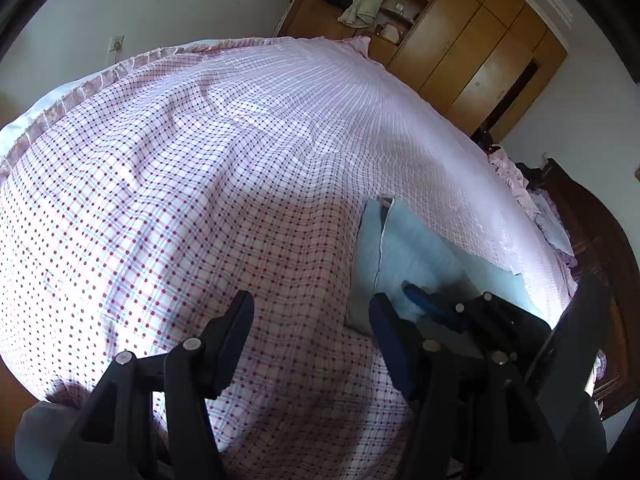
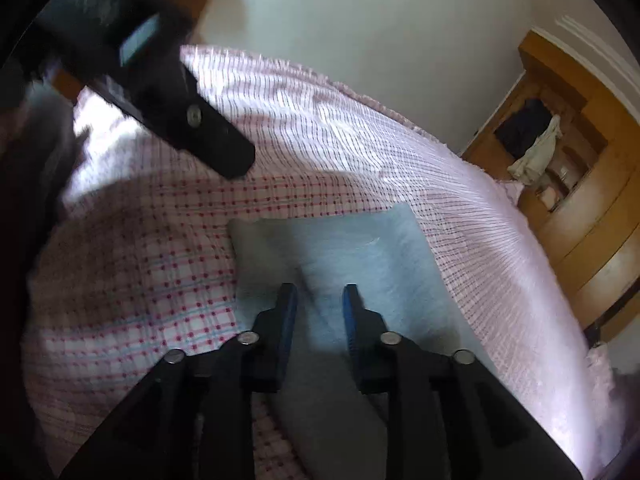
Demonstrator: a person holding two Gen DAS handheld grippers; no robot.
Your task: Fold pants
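Note:
Light blue pants (image 1: 404, 240) lie folded into a compact rectangle on the bed's pink checked sheet (image 1: 180, 180). My left gripper (image 1: 310, 304) hovers open over bare sheet just left of the pants' folded edge, with nothing between its fingers. My right gripper (image 2: 319, 290) sits low over the near part of the pants (image 2: 360, 248). Its blue pads stand a little apart and fabric shows in the gap, not pinched. Its blue fingers (image 1: 420, 300) also show in the left wrist view, resting on the pants. The left gripper's finger (image 2: 216, 148) crosses the upper left of the right wrist view.
A wooden wardrobe (image 1: 480, 52) with clothes hanging (image 1: 368, 0) stands past the far end of the bed. A dark wooden headboard (image 1: 592, 248) and crumpled pink bedding (image 1: 520, 184) lie to the right. Wide sheet spreads left of the pants.

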